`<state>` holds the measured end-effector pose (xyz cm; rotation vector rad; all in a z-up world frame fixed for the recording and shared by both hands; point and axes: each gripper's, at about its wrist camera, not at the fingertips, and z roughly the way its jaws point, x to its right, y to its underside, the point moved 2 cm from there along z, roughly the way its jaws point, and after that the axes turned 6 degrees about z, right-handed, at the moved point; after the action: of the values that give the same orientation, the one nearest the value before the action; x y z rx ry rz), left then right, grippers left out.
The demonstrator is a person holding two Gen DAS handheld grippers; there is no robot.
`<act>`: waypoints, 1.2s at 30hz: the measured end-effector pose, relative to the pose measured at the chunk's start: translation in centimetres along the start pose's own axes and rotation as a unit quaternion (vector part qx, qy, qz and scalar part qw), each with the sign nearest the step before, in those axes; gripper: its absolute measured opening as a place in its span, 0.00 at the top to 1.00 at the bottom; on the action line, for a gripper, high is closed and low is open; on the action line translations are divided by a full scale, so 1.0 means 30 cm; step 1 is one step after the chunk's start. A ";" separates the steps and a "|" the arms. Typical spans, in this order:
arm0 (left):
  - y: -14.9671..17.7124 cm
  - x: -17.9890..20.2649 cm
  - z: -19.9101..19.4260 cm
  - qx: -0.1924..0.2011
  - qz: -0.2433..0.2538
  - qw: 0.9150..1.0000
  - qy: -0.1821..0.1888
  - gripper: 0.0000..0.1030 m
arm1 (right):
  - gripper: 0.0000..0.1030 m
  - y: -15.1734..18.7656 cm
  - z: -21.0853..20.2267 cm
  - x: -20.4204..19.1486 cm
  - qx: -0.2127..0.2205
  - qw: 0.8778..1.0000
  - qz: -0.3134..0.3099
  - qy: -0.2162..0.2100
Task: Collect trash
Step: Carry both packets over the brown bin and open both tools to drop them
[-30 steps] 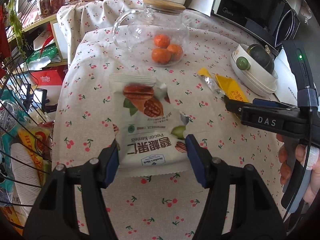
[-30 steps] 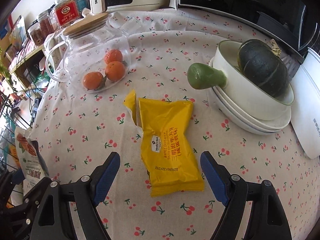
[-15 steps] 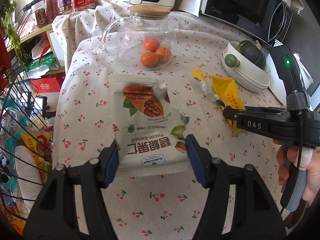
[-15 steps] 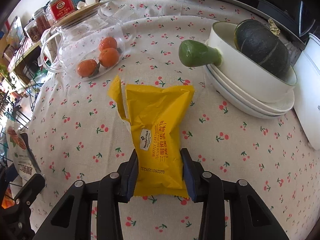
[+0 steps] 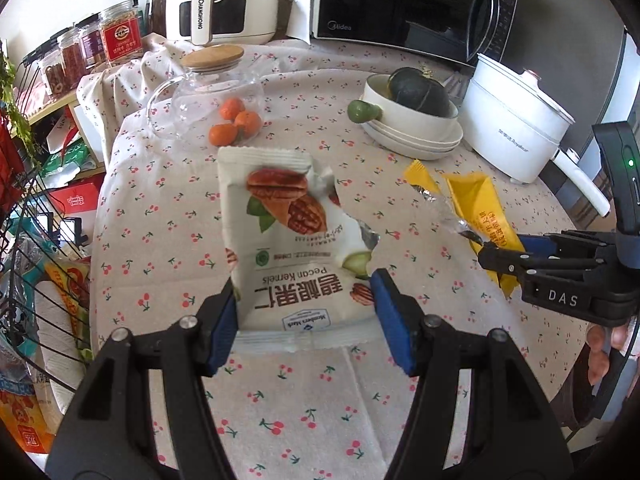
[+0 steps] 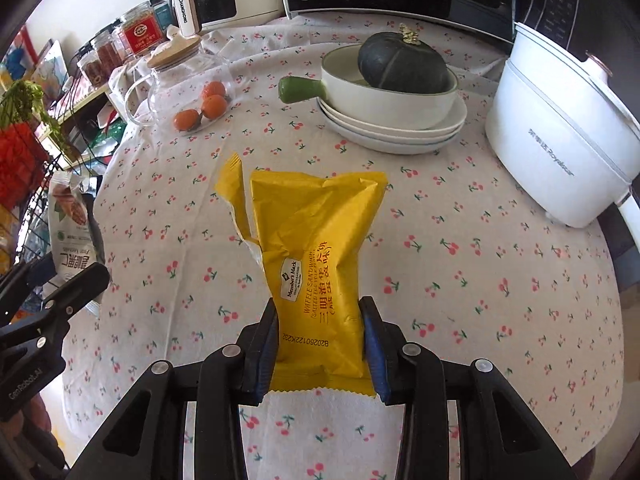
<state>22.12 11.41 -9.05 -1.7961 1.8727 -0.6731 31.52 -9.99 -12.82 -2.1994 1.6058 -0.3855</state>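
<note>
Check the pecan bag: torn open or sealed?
Torn open: the pecan bag has a ragged tear down its right edge, exposing the silver lining.

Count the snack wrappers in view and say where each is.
2: the white pecan wrapper clamped in the left gripper; the yellow waffle wrapper clamped in the right gripper. More could be out of view.

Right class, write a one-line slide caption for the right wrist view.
Right tool clamps a torn yellow waffle sandwich wrapper above the cherry-print tablecloth.

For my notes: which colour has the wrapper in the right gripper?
Yellow wrapper; right wrist view shows it best.
</note>
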 end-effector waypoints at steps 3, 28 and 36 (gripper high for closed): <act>0.017 0.074 -0.022 -0.003 0.013 1.000 0.013 0.38 | 0.62 0.067 -0.069 0.066 0.006 1.000 0.004 0.000; 0.175 0.594 -0.102 -0.056 0.095 0.980 0.164 0.38 | 0.62 0.529 -0.422 0.538 0.027 0.994 0.093 0.041; 0.207 0.809 -0.094 -0.067 0.147 0.966 0.203 0.38 | 0.62 0.665 -0.491 0.702 0.027 0.989 0.129 0.069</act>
<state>14.43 -12.56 -10.58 -1.4872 2.4470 -0.8677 14.65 -37.57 -9.14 -1.9282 1.9022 -0.5062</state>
